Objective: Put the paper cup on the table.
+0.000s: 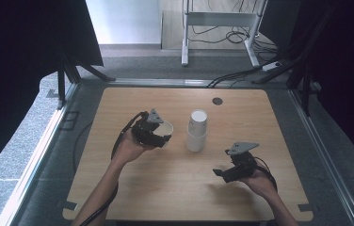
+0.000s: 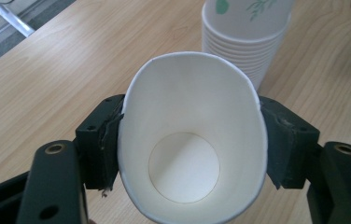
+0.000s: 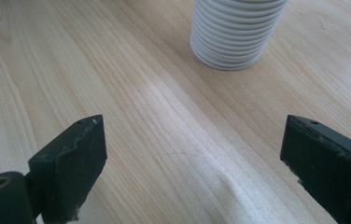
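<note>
Left gripper view: a single white paper cup [image 2: 192,140] lies on its side between the two black jaws, mouth toward the camera, its round base visible deep inside; both pads [image 2: 104,140] press the cup's walls, and the rim is squeezed from a circle into an oval, so the left gripper [image 2: 190,144] is clamped on the cup. Behind the cup stands the stack [image 2: 243,42] of nested white cups, upright on the table [image 2: 47,79], near the held cup but apart from it; a green leaf print shows on the top cup of the stack.

High view: the left gripper [image 1: 158,134] holds the cup [image 1: 166,129] just left of the stack [image 1: 197,131], near the middle of the wooden table [image 1: 132,188]; the person's left hand [image 1: 130,148] wraps the gripper body from below. The right gripper [image 1: 222,173] sits lower right of the stack, well apart from it, held in the right hand [image 1: 260,181], its jaws pointing left.

Right gripper view: the right gripper [image 3: 192,163] has its jaws standing wide apart over bare wood, nothing between them; the ribbed base of the stack [image 3: 234,32] rises beyond, upright on the table [image 3: 117,93].
</note>
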The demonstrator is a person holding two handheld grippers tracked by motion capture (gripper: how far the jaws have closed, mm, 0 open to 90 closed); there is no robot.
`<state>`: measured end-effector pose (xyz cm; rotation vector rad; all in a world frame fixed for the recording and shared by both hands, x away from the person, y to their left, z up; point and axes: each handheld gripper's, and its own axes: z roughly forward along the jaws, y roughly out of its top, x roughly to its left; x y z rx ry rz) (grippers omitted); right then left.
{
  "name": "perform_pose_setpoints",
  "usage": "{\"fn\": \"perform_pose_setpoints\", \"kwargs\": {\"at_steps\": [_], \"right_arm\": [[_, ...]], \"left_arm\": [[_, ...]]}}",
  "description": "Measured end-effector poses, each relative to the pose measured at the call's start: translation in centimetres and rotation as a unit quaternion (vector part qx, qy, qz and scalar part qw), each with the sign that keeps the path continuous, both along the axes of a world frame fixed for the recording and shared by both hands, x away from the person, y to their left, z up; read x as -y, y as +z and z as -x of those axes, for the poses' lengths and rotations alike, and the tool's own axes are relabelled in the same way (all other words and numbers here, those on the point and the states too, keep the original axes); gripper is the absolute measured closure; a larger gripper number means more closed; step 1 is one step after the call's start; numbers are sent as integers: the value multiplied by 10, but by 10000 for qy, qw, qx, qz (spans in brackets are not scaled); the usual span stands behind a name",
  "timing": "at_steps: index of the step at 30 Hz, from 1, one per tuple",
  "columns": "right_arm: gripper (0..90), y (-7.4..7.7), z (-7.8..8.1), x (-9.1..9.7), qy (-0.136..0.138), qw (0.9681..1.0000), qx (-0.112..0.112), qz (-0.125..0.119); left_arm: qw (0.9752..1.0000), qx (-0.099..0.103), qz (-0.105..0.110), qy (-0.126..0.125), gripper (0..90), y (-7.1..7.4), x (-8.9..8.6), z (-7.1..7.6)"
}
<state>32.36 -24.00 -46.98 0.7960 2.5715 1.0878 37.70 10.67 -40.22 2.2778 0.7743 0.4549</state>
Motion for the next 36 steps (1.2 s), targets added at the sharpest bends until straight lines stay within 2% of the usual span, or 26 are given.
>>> {"fn": "perform_pose_setpoints", "kwargs": {"at_steps": [6, 14, 18, 28, 36], "right_arm": [[72, -3, 1, 2, -57, 10000, 13, 51], [76, -6, 2, 5, -139, 9999, 25, 67], [78, -8, 1, 5, -140, 9999, 40, 87], [85, -13, 2, 2, -89, 9996, 50, 267], [89, -15, 1, 2, -98, 9994, 59, 333]], "left_arm": [[9998, 16, 63, 205, 298, -3, -9, -5], [9989, 4, 72, 465, 289, -15, -20, -12], [9980, -58, 193, 593, 284, -23, -25, -17], [9964, -99, 306, 783, 276, -42, -28, -25], [9948, -34, 395, 935, 270, -55, -29, -27]]}}
